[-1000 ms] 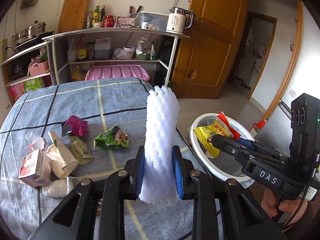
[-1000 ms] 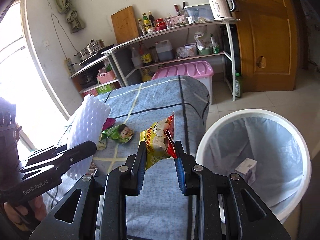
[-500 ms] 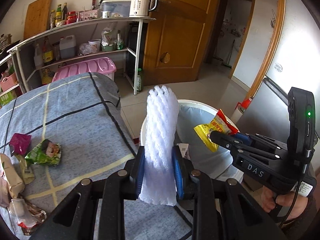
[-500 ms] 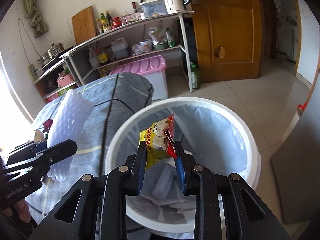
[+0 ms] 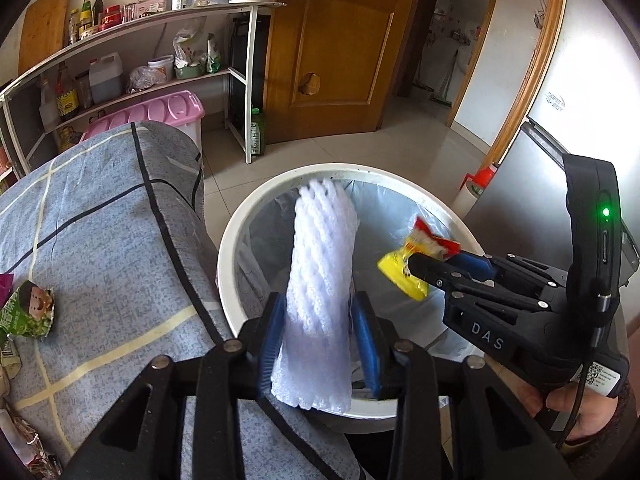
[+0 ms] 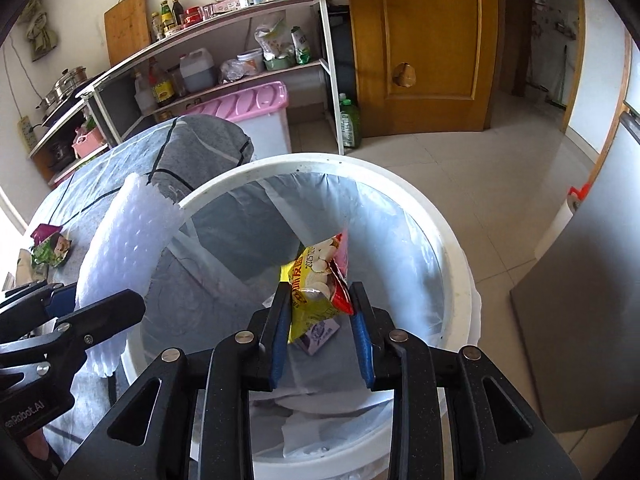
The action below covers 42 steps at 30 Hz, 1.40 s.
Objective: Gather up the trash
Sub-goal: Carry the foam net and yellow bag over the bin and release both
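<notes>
A white foam net sleeve (image 5: pixel 320 280) stands upright between the blue pads of my left gripper (image 5: pixel 318 308). Its jaws are opening; a thin gap shows at the right pad. The sleeve hangs over the near edge of the white lined bin (image 5: pixel 256 216). My right gripper (image 6: pixel 320 300) is over the middle of the bin (image 6: pixel 452 248). It holds a yellow and red snack packet (image 6: pixel 316 280) while its jaws start opening. The packet still touches both pads. A small carton (image 6: pixel 320 334) lies in the bin's bottom.
Left of the bin is the table under a grey checked cloth (image 5: pixel 100 240), with a green wrapper (image 5: pixel 30 312) and more litter at its left edge. A pink-lidded box (image 5: pixel 160 108), a metal shelf rack (image 5: pixel 248 80) and a wooden door (image 5: pixel 340 40) stand behind. A grey cabinet (image 6: pixel 592 320) is right of the bin.
Both grippers have swung from above the table to above the bin and tipped downward. The left jaws have spread a little around the foam sleeve. The packet sits as before.
</notes>
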Motion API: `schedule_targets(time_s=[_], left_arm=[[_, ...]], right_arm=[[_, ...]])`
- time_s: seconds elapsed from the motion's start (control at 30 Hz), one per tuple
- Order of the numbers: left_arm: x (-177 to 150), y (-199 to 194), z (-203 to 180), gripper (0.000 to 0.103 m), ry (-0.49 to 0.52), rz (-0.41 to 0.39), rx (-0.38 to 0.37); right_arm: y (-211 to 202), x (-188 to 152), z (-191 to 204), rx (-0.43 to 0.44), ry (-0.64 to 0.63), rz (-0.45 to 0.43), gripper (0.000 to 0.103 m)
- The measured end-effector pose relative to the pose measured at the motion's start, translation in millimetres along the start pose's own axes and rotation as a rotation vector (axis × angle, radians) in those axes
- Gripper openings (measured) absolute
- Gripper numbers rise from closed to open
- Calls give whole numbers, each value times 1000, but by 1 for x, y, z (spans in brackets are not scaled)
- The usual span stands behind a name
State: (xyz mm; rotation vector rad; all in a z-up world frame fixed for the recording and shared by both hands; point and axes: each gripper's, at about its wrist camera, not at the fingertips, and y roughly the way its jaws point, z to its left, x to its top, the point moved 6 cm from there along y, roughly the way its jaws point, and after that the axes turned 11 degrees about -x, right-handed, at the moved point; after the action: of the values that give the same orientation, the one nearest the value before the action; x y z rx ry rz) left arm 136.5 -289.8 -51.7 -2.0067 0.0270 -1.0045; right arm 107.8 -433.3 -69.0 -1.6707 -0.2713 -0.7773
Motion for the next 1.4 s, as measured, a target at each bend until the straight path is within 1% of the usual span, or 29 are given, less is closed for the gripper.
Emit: schedule_targets(time_s=[0.03,0.07,0.1,0.13,0.23,0.43,0.67,0.97,1.1,1.2,1.4], left_arm=[[0,-1,0,50,-4,-2,2],[0,-2,1,50,-10,-4,-1],[0,-3,1,50,-14,-8,-2],[0,-4,2,52,-17,-10,0],[1,-8,6,55,-23,-20,4],[-2,-25,13,57,-35,-51,14],[-7,-49,28,59,-47,-90,43],[-17,-82,50,59,-80,-140,73],[-22,-96,61,59,-89,-163,106],[-29,-107,72,60,-113,-176,110],[-41,-132,100,62,-156,-213,166]], right_arm=[[0,0,0,-5,1,0,37],[1,1,1,-5,3,1,40],[1,0,1,-1,6,3,46],[1,0,1,4,10,5,50],[-2,0,4,2,12,2,50],[-14,1,15,21,10,-20,50],[-32,2,37,51,-2,-51,50],[-53,4,70,90,-35,-89,50],[-60,2,86,110,-51,-99,50],[-65,1,99,130,-63,-103,50],[-73,1,132,188,-93,-119,51]])
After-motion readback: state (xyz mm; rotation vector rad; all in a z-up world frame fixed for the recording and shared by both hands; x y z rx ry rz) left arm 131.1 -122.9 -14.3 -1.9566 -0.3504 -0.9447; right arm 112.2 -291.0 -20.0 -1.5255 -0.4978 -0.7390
